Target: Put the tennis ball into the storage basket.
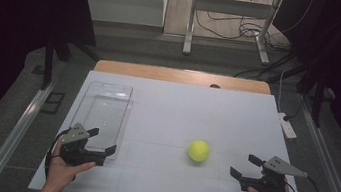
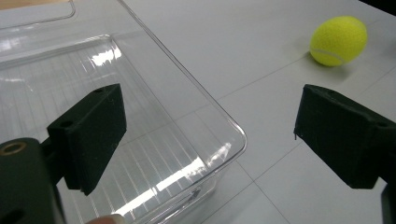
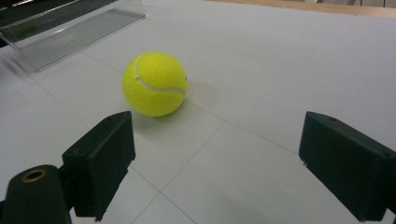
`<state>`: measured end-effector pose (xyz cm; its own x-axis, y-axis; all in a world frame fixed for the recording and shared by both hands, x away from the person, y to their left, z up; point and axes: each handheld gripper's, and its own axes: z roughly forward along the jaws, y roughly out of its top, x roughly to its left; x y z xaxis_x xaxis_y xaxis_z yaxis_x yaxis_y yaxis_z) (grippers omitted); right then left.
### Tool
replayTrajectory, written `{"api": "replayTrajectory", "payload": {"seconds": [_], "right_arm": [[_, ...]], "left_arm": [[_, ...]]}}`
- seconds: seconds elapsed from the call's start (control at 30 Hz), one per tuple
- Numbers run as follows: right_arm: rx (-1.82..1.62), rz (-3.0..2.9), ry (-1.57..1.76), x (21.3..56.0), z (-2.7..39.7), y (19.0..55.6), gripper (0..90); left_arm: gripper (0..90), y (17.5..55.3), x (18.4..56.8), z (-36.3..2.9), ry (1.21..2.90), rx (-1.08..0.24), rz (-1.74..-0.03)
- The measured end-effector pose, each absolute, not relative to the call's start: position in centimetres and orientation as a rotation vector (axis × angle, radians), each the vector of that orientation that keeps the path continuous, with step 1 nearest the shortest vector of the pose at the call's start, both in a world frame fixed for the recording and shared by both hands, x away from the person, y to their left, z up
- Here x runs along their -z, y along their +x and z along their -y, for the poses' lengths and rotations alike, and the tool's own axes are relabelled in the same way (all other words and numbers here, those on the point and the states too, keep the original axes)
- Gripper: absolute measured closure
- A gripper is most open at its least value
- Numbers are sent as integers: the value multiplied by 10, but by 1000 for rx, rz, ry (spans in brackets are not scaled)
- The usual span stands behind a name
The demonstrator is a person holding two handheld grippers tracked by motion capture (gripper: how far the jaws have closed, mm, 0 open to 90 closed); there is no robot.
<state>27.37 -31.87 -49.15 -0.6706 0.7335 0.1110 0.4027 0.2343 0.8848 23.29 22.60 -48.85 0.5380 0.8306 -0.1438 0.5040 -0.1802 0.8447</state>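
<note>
White table [image 1: 181, 112]: tennis ball [image 1: 198, 150] between clear tray [image 1: 105, 112] and right gripper [image 1: 246, 168]; both grippers' fingers spread, empty.

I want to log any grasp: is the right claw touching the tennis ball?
Apart. The right gripper view shows bare table between the open right claw and the tennis ball.

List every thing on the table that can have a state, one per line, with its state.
Tennis ball: loose on the white table, not held, clear of the tray.
Clear plastic tray: empty, upright, lying flat on the table.
Left tongs: open, holding nothing, at the tray's near corner.
Right tongs: open, holding nothing, pointed toward the ball.
</note>
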Motion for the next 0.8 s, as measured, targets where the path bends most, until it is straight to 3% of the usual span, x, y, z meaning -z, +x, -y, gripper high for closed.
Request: {"api": "replayTrajectory", "payload": {"seconds": [0.8], "right_arm": [[-1409,-2223,1043,494,312,274,121]], "left_arm": [[97,228,488,-235,1829,-459,-1106]]}}
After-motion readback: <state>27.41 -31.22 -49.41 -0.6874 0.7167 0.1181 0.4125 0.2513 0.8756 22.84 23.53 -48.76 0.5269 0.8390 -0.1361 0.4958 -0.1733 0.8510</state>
